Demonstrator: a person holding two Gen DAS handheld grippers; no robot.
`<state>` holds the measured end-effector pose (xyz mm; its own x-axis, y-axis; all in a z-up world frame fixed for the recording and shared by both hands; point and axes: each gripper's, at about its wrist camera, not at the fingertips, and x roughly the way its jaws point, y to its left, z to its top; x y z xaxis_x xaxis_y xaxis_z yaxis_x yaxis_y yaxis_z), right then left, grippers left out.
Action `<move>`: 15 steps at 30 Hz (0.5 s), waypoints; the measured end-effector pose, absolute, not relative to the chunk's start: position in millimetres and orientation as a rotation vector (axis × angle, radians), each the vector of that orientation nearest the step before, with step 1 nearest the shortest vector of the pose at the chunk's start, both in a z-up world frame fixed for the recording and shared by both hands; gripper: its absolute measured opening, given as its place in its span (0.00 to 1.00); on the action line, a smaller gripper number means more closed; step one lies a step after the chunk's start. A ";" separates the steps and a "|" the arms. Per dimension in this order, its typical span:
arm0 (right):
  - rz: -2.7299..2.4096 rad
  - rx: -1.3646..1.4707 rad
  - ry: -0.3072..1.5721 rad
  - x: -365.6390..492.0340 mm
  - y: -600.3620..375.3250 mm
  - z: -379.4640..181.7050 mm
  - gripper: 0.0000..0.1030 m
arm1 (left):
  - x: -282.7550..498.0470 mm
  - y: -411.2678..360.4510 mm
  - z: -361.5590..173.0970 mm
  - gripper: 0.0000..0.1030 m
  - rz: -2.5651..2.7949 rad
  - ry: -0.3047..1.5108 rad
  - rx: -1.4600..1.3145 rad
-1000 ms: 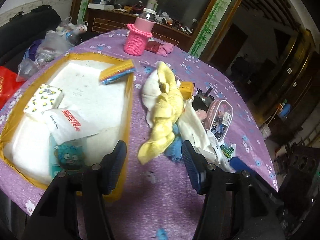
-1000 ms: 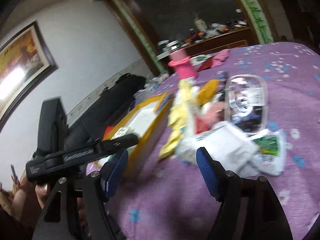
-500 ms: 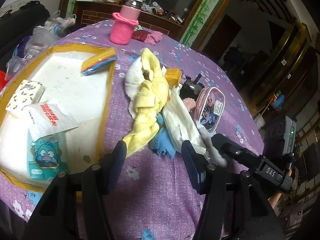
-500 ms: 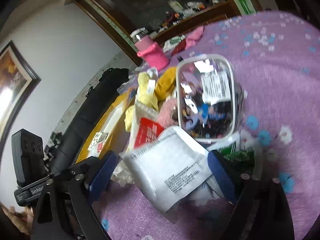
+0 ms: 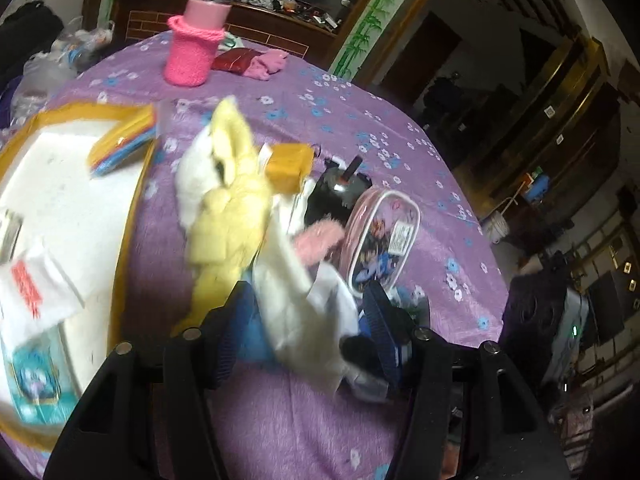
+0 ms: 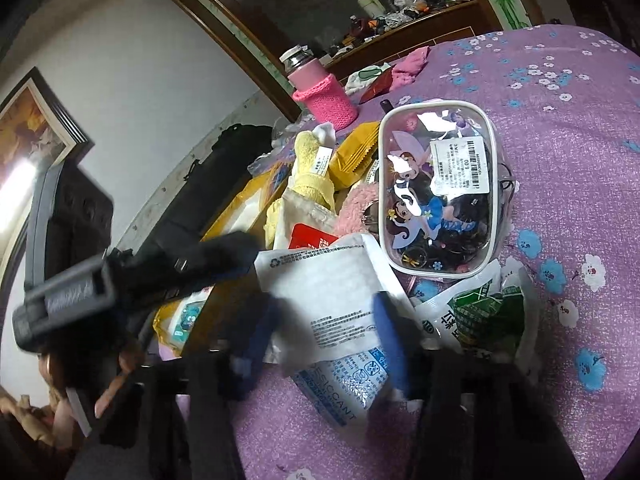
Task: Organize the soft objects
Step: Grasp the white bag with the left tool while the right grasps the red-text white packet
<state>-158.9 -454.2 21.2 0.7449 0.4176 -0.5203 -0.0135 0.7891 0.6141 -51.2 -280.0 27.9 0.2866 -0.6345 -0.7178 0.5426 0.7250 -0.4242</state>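
A pile of soft things lies on the purple flowered tablecloth: a yellow towel (image 5: 228, 216), a white cloth bag (image 5: 304, 300), a pink fluffy piece (image 5: 320, 236) and a blue cloth (image 5: 252, 328). My left gripper (image 5: 306, 332) is open, with the near end of the white bag and the blue cloth between its fingers. My right gripper (image 6: 324, 332) is closing its jaws on a white desiccant packet (image 6: 332, 292), and its pads meet the packet's sides. The left gripper (image 6: 120, 280) shows as a blurred dark bar in the right wrist view.
A yellow-rimmed tray (image 5: 132, 216) with tissue packs lies left of the pile. A clear cartoon pouch (image 6: 436, 196), a green packet (image 6: 480, 312) and a yellow packet (image 5: 288, 164) are in the heap. A pink knit-sleeved bottle (image 5: 196, 48) stands at the back. The table edge curves at the right.
My left gripper has moved right and in, so the pile's near end now sits between its fingers. My right gripper dropped to the desiccant packet and its fingers drew in around it.
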 end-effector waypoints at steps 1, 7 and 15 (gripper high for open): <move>0.247 0.625 0.702 -158.0 -455.0 21.2 0.35 | -49.0 -283.5 30.2 0.54 -0.784 1.006 -0.098; 0.188 0.569 0.713 -148.6 -451.2 25.8 0.75 | -45.2 -273.1 31.4 0.54 -0.761 1.002 -0.137; 0.202 0.541 0.750 -139.2 -443.2 28.8 0.86 | -43.4 -248.7 21.2 0.54 -0.718 1.033 -0.203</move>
<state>-139.2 -443.2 28.8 0.7201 0.3613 -0.5925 0.0154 0.8453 0.5341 -43.4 -248.7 21.2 0.3100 -0.6301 -0.7119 0.4471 0.7575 -0.4758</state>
